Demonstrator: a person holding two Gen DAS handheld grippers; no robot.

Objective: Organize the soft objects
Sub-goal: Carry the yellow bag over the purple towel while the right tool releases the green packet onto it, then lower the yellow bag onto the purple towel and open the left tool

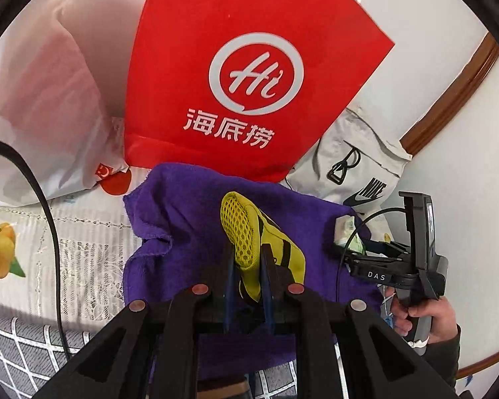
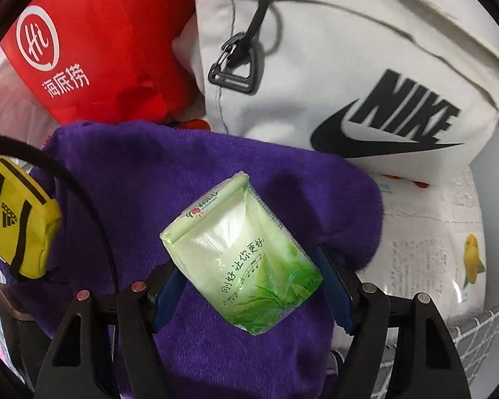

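Left hand-held gripper (image 1: 248, 266): my view has its jaws narrow, clamped on a small yellow fabric pouch with black stripes and a mesh side (image 1: 249, 242). Pouch sits tilted between the blue pads (image 1: 229, 276), above the purple terry towel (image 1: 169, 219). From the right wrist camera the same pouch (image 2: 20, 222) shows at the left edge, logo side facing me.

Right hand-held gripper (image 2: 249, 286): jaws wide, a soft green-and-white pack of tissues (image 2: 243, 256) between the blue pads (image 2: 336, 289). Pack lies diagonally across the gap, its ends at or against the pads. I can't confirm from this view that the pads press it. In the left wrist camera I see this gripper (image 1: 356, 249) at right, a hand (image 1: 419, 316) around its handle, the tissue pack (image 1: 347, 232) at its tips over the towel's right edge.

Towel is rumpled, spread on the desk over a white lace-pattern cover with printed yellow fruit (image 1: 83, 249). A grey grid-pattern cloth (image 1: 20, 349) shows at the near edge. A black cable (image 1: 50, 219) crosses at left.

Behind the towel: a red non-woven bag with a white round logo (image 1: 249, 76), standing, its base touching the towel's far edge. Left of it, a white plastic bag (image 1: 50, 99). Right of it, a light grey fabric backpack with a black logo and black buckle (image 2: 349, 83), touching the towel's far right edge.
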